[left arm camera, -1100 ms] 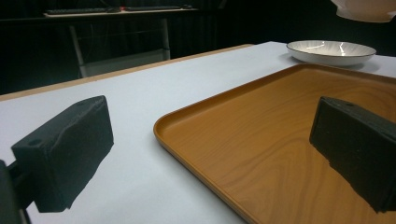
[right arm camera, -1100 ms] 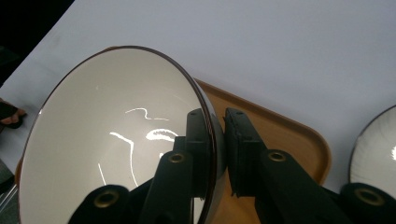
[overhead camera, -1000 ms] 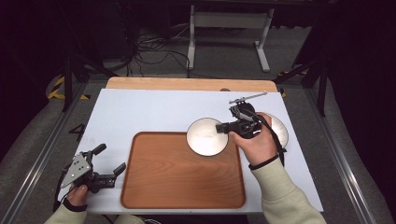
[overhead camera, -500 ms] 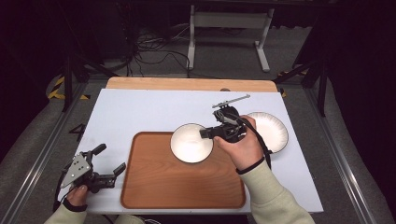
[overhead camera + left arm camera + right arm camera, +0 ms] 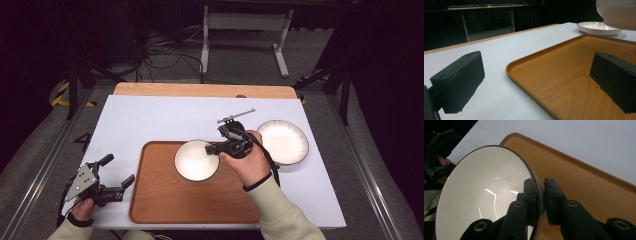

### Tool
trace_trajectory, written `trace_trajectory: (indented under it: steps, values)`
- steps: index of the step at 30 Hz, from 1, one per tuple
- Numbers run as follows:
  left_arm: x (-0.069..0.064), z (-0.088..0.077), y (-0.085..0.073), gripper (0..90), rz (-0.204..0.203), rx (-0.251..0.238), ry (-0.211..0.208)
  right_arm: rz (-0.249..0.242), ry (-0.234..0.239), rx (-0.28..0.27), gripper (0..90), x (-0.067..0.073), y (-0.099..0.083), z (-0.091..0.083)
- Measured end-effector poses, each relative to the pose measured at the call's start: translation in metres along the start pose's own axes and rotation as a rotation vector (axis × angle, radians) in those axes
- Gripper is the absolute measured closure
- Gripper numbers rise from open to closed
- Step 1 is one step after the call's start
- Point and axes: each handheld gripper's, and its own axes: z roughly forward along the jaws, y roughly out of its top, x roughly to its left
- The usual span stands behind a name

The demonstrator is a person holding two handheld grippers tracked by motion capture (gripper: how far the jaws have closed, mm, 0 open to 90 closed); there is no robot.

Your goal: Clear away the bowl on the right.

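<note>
Right gripper (image 5: 218,148) is clamped on the rim of the white bowl (image 5: 195,160), held above the wooden tray (image 5: 165,200). Left gripper (image 5: 119,172), jaws apart, sits just left of the tray.

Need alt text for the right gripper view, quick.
The right gripper has its jaws shut on the rim of a white bowl, held above a wooden tray on a white table.

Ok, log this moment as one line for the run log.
right gripper: shut on white bowl rim, held above wooden tray | left gripper: open, idle beside tray | plate: on table, right of tray
</note>
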Motion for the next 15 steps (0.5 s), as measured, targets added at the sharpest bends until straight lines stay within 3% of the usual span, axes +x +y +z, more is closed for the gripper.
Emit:
trace_trajectory:
  steps: [15]
  values:
    - [0.0,0.0,0.0,0.2,0.0,-0.004,0.0,0.04,0.013,0.051,79.9,-0.009,-0.017,0.034]
